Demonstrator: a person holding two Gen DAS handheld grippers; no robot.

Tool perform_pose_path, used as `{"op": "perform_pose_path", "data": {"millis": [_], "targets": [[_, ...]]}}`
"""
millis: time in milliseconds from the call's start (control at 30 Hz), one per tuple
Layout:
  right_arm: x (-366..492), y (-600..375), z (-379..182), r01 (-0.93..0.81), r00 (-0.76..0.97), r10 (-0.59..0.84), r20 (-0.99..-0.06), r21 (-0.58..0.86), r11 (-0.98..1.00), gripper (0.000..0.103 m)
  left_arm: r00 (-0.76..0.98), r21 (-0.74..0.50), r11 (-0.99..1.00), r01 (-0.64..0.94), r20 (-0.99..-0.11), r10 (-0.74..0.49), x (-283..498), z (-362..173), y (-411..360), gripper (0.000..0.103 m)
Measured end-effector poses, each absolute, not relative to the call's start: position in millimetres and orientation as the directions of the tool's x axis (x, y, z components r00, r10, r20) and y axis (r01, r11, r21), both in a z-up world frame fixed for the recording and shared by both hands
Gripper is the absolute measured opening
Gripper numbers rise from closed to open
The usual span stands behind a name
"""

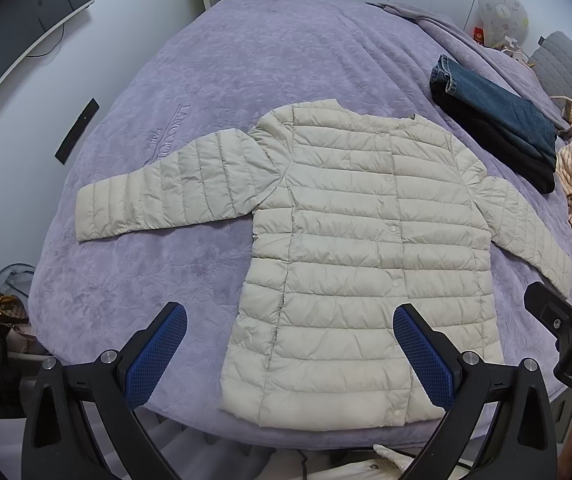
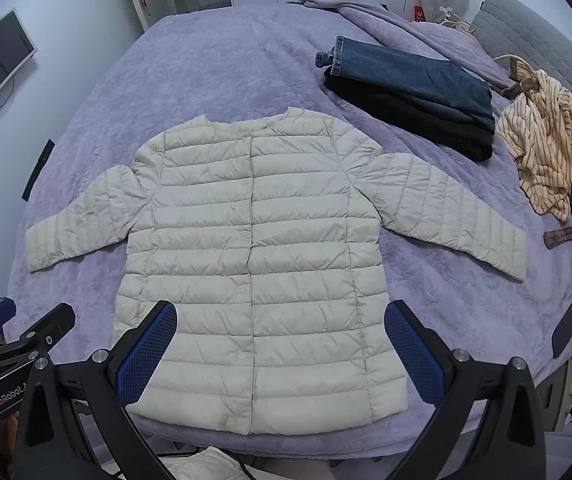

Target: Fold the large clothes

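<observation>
Both grippers, left (image 1: 290, 354) and right (image 2: 280, 350), hover with jaws spread wide, holding nothing, above the near hem of the jacket (image 1: 362, 248), which lies flat, sleeves out, on the purple bed (image 1: 246, 60). Folded jeans (image 2: 418, 84) lie far right.

One cream quilted jacket (image 2: 262, 264) with two sleeves spread and five visible snaps; one bed (image 2: 246, 64) under a purple cover; one folded pair of jeans (image 2: 414, 76) on one black folded garment (image 2: 418, 124); one crumpled striped garment (image 2: 554, 148); two tongs, left (image 1: 290, 356) and right (image 2: 280, 350), each with two blue-padded fingers.
</observation>
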State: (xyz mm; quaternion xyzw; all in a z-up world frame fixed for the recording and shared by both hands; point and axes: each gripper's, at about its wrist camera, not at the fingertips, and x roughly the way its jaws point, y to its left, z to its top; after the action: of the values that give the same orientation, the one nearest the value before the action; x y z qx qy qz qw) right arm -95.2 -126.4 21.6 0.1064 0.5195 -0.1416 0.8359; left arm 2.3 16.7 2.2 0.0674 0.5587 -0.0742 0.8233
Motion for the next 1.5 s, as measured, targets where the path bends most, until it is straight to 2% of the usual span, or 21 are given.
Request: {"op": "perform_pose_path", "data": {"millis": [800,967,1100,1233,1500], "targets": [[-81,-113,12,0.319,0.368,-0.104,-0.924,0.021,0.948,0.103,0.339,-0.001,0.989,0.146,-0.939,-0.051,7,-9,43,0.103],[-71,-111,9,0.305,0.388,-0.058,-0.920,0.069,0.950,0.103,0.323,-0.072,0.991,0.109,-0.941,-0.104,19,-16,64,0.103],[-49,-101,-3,0.253,0.389,0.016,-0.921,0.124,0.960,0.103,0.333,-0.167,0.985,0.030,-0.928,-0.168,40,-33,98,0.103],[-21,-78,-29,0.172,0.334,0.104,-0.937,0.169,0.970,0.103,0.385,-0.182,0.981,-0.063,-0.911,-0.145,65,-56,142,0.103],[45,-23,-77,0.064,0.286,0.150,-0.946,0.175,0.983,0.103,0.429,-0.247,0.937,-0.248,-0.895,-0.123,112,-118,234,0.103]]}}
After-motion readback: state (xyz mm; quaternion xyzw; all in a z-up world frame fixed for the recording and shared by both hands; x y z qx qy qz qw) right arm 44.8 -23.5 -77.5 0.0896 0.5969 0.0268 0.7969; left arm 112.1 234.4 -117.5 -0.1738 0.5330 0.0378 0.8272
